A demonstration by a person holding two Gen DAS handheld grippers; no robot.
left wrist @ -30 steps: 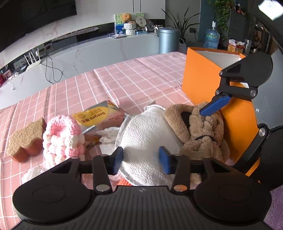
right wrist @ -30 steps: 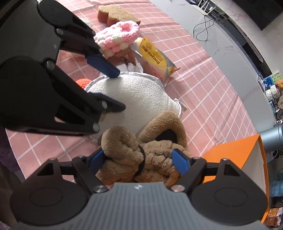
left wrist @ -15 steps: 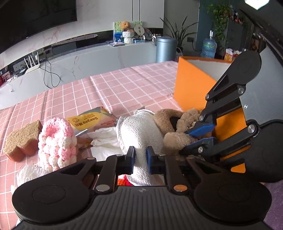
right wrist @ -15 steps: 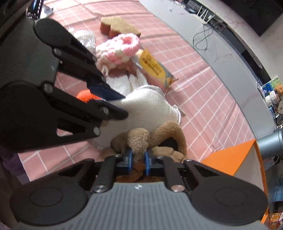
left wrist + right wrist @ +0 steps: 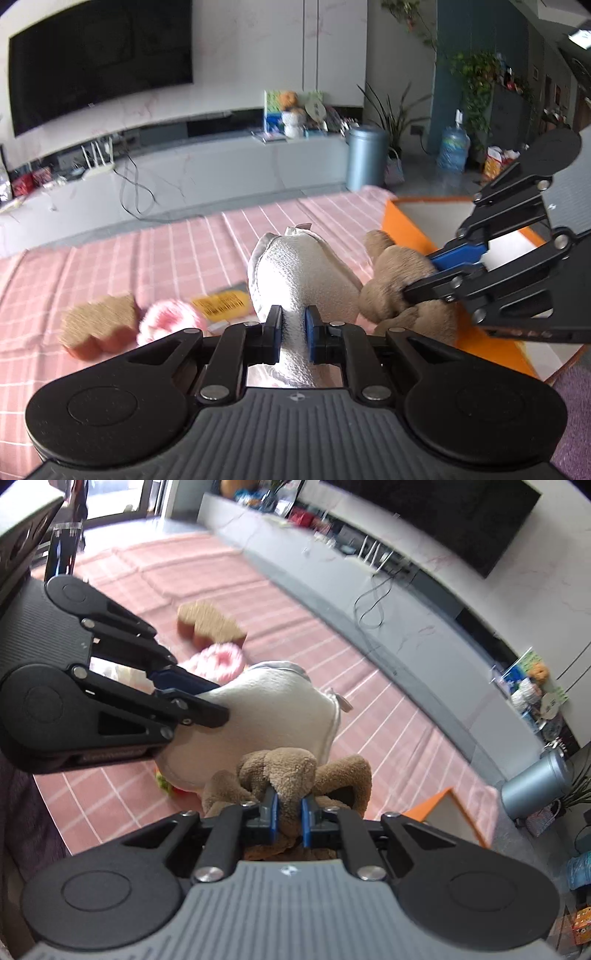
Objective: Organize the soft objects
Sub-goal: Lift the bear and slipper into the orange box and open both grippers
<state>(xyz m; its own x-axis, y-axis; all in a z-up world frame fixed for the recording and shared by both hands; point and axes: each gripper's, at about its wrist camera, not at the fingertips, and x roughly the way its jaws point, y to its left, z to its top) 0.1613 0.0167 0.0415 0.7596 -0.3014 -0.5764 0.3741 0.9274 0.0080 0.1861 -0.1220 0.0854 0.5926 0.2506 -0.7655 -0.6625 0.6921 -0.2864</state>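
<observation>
My left gripper (image 5: 291, 321) is shut on a white fleece soft item (image 5: 295, 269), which hangs lifted above the pink checked tablecloth (image 5: 147, 258). Right beside it my right gripper (image 5: 289, 805) is shut on a brown plush toy (image 5: 291, 768), also raised off the table. In the left wrist view the right gripper (image 5: 454, 258) pinches the brown plush (image 5: 391, 273) in front of the orange box (image 5: 402, 225). In the right wrist view the left gripper (image 5: 192, 694) bites the white fleece (image 5: 266, 716) from the left. The two soft items touch.
On the cloth lie a pink and white crocheted piece (image 5: 170, 317), a brown heart-shaped sponge block (image 5: 99, 321) and a yellow packet (image 5: 221, 302). An orange and green thing (image 5: 166, 782) peeks out under the fleece. The open orange box (image 5: 428, 805) stands at the right.
Both grippers went from open around the soft items to shut on them, then rose, lifting the white fleece and brown plush off the table. The views now tilt up towards the room.
</observation>
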